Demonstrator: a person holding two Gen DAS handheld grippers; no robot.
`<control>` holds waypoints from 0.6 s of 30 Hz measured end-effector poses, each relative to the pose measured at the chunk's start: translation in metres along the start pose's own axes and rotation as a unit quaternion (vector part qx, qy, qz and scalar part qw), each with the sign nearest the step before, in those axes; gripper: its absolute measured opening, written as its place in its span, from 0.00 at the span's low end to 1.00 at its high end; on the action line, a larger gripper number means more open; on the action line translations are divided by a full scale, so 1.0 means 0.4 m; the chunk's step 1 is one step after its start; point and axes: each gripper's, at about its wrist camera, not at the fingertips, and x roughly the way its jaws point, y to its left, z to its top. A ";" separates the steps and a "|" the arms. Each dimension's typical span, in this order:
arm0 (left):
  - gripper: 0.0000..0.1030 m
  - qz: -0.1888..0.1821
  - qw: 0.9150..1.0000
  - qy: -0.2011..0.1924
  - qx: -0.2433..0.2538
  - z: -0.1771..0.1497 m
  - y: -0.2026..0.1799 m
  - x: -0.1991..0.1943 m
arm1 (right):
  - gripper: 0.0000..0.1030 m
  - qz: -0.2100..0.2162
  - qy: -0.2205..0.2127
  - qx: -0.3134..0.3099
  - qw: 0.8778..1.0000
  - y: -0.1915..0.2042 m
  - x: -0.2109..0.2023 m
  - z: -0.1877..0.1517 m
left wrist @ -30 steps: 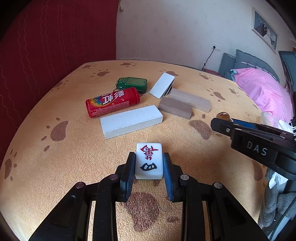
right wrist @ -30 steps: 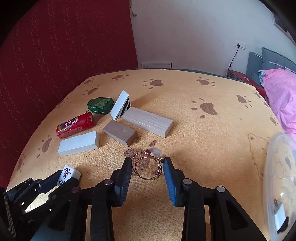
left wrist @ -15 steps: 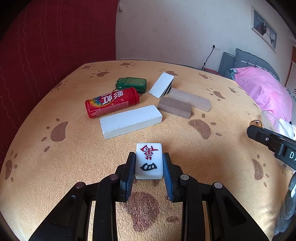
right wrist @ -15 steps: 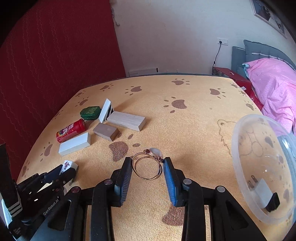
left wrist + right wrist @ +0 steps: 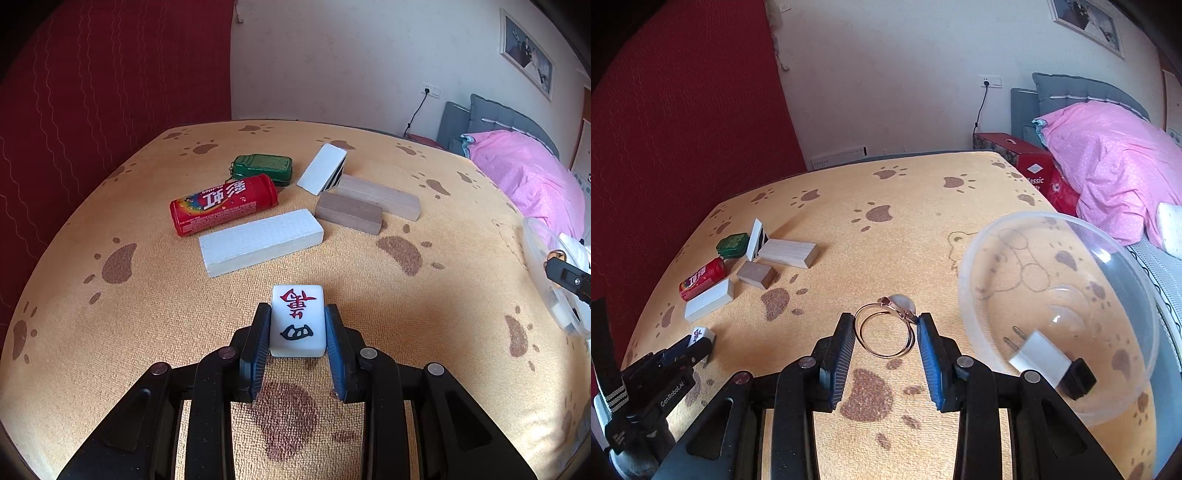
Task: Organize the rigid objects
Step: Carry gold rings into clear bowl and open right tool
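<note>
My left gripper (image 5: pixel 297 325) is shut on a white mahjong tile (image 5: pixel 297 320) with red and black characters, held just above the yellow paw-print cloth (image 5: pixel 110 332). My right gripper (image 5: pixel 886 334) is shut on a rose-gold bangle (image 5: pixel 884 334) with a pale round stone. It hangs beside the left rim of a clear plastic bowl (image 5: pixel 964 295). A white plug adapter (image 5: pixel 1039 356) lies in that bowl. In the right wrist view the left gripper (image 5: pixel 698 341) with its tile shows at the lower left.
Further back lie a red can (image 5: pixel 223 205), a green tin (image 5: pixel 263 168), a white block (image 5: pixel 260 242), a brown block (image 5: pixel 349 213), a pale wooden block (image 5: pixel 380 195) and a tilted white box (image 5: pixel 322 168). A pink quilt (image 5: pixel 1108 162) lies right of the table.
The right gripper has carried the bangle to the right, from near the blocks to beside the clear bowl, rolling slightly. The left gripper and its tile have stayed put.
</note>
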 end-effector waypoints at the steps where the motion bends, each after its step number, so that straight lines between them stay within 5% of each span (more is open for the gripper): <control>1: 0.29 0.001 1.000 0.000 0.001 0.000 -0.001 0.000 | 0.36 -0.003 -0.001 0.004 1.000 -0.011 -0.004 0.000; 18: 0.29 0.018 1.000 0.002 0.015 0.003 -0.014 0.000 | 0.36 -0.072 -0.027 0.070 0.995 -0.193 -0.071 -0.013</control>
